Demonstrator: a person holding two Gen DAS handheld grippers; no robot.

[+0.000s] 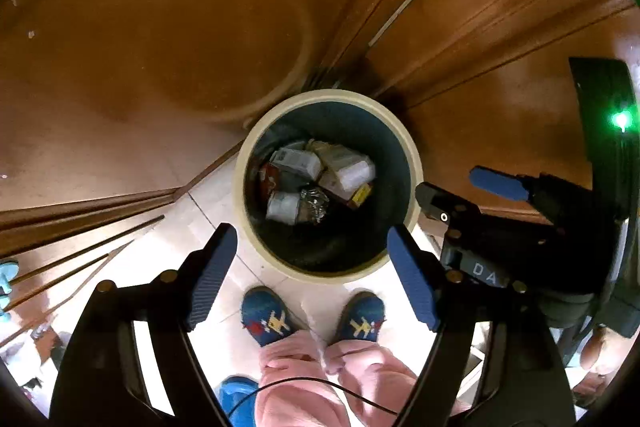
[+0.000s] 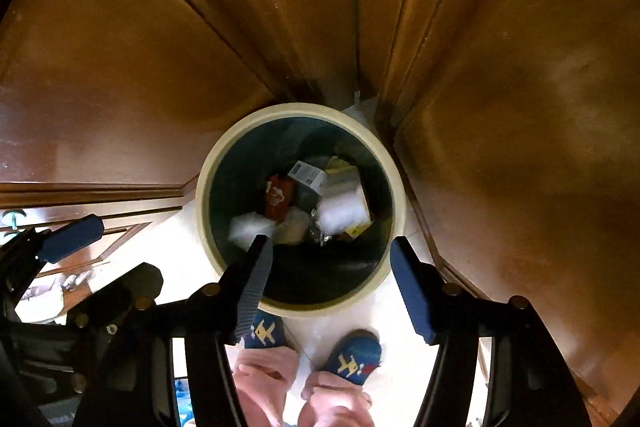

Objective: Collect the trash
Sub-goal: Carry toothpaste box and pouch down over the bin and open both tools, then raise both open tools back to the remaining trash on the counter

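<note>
A round bin with a cream rim [image 1: 416, 163] [image 2: 204, 195] stands on the pale tile floor in a corner of wooden cabinets. Inside lie several pieces of trash: white packets [image 1: 298, 161], a red wrapper [image 2: 277, 201], crumpled foil [image 1: 316, 203] and a yellow box [image 1: 362, 193]. My left gripper [image 1: 316, 271] hangs above the bin's near rim, open and empty. My right gripper [image 2: 332, 275] is also above the bin, open and empty; it shows in the left wrist view [image 1: 452, 195] at the right of the bin.
Brown wooden cabinet doors [image 1: 160, 27] [image 2: 520, 107] close in behind and beside the bin. The person's feet in blue slippers [image 1: 268, 315] [image 2: 352, 355] stand on the tiles just before the bin. A cable [image 1: 320, 383] hangs below the left gripper.
</note>
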